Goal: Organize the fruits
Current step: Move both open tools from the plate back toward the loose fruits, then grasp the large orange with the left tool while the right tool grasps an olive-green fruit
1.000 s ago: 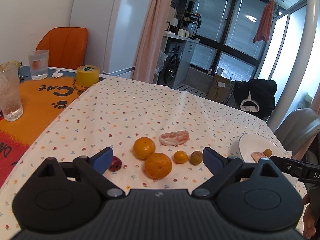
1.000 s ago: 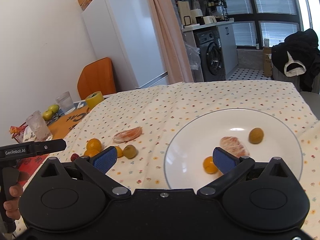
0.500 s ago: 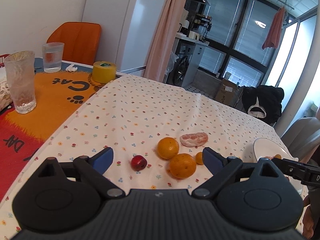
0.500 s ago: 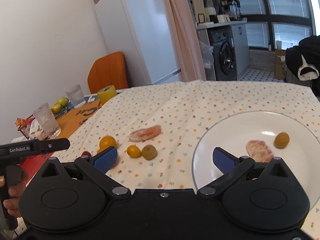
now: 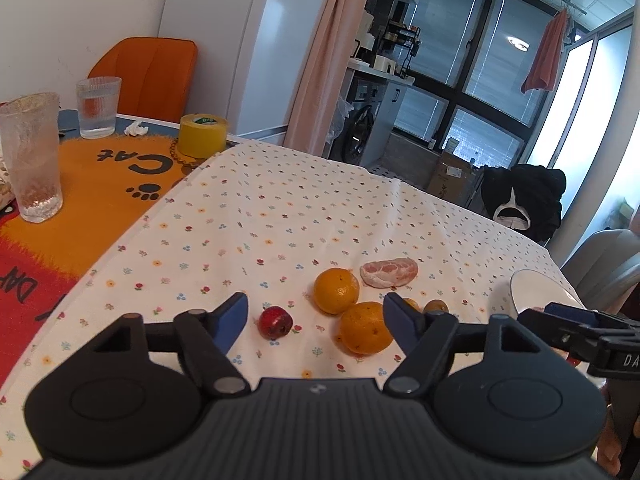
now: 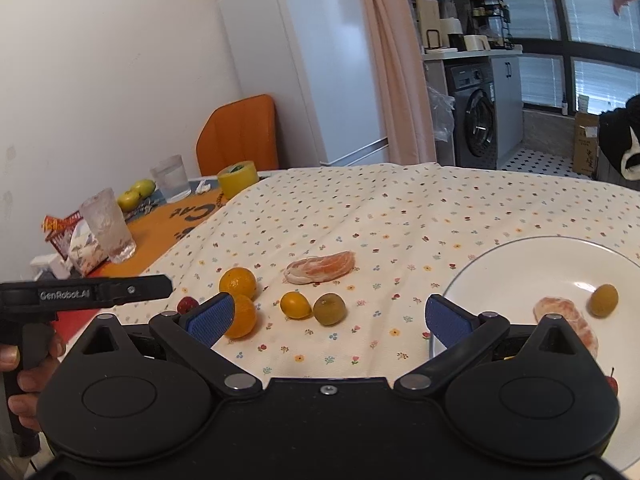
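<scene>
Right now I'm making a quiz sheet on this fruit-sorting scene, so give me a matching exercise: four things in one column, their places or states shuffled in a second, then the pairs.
Things:
1. olive-green fruit
2. red fruit
3. peeled citrus piece
4. yellow tape roll

Places or states:
A. on the orange mat
B. on the white plate
C. on the cloth, beyond the two oranges
D. between the open left gripper fingers' line of sight

Pairs: 1-B, 2-D, 3-C, 4-A
</scene>
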